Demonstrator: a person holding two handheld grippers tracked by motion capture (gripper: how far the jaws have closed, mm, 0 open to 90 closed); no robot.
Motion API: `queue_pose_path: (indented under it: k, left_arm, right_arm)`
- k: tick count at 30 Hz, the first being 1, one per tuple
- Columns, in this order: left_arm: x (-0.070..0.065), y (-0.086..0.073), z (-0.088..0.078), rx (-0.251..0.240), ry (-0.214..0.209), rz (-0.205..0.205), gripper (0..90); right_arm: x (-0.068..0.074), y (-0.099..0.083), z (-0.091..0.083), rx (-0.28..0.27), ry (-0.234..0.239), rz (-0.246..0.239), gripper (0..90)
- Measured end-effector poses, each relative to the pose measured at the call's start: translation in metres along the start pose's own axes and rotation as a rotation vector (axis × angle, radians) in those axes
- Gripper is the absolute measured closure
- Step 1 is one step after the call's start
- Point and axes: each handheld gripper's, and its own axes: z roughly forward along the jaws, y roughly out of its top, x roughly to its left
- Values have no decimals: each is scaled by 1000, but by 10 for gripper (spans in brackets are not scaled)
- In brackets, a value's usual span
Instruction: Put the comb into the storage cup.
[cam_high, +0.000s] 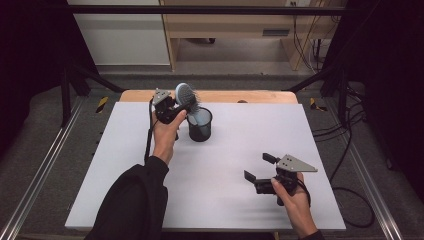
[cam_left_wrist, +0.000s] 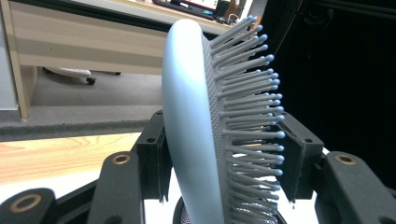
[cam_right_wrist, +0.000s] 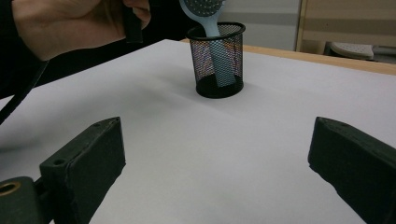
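A light-blue hairbrush (cam_high: 185, 94) stands tilted with its handle down inside a black mesh cup (cam_high: 200, 125) at the back of the white board. My left gripper (cam_high: 179, 103) holds the brush head. In the left gripper view one pad lies on the smooth back of the hairbrush (cam_left_wrist: 191, 116) and the other meets the bristle tips, with my left gripper (cam_left_wrist: 224, 154) shut on it. My right gripper (cam_high: 258, 166) hovers low at the front right, open and holding nothing. The right gripper view looks between my right gripper (cam_right_wrist: 215, 163) jaws toward the cup (cam_right_wrist: 219, 65) and hairbrush (cam_right_wrist: 205, 9).
The white board (cam_high: 225, 165) lies on a wooden table whose edge (cam_high: 240, 96) shows at the back. Black frame rails run along both sides. Cables lie on the floor at the right (cam_high: 350, 150). Wooden furniture stands behind the table.
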Motion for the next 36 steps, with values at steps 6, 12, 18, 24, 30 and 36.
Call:
queue_pose_path:
  k: [6, 12, 18, 24, 30, 36]
  left_arm:
    - [5, -2, -4, -2, -3, -1, 447]
    - [6, -2, -6, 9, -5, 12, 443]
    - [8, -2, -7, 10, -6, 6, 437]
    - [13, -5, -10, 5, 0, -5, 428]
    - [18, -7, -12, 2, 6, -20, 420]
    - [19, -8, -11, -6, 8, -34, 418]
  right_arm:
    - [0, 0, 0, 2, -4, -4, 43]
    - [1, -1, 1, 4, 0, -1, 43]
    - [1, -2, 1, 6, -2, 4, 42]
    - [1, -2, 0, 4, -7, 5, 42]
    - [0, -2, 0, 4, -9, 7, 42]
    - [0, -2, -1, 3, -10, 9, 42]
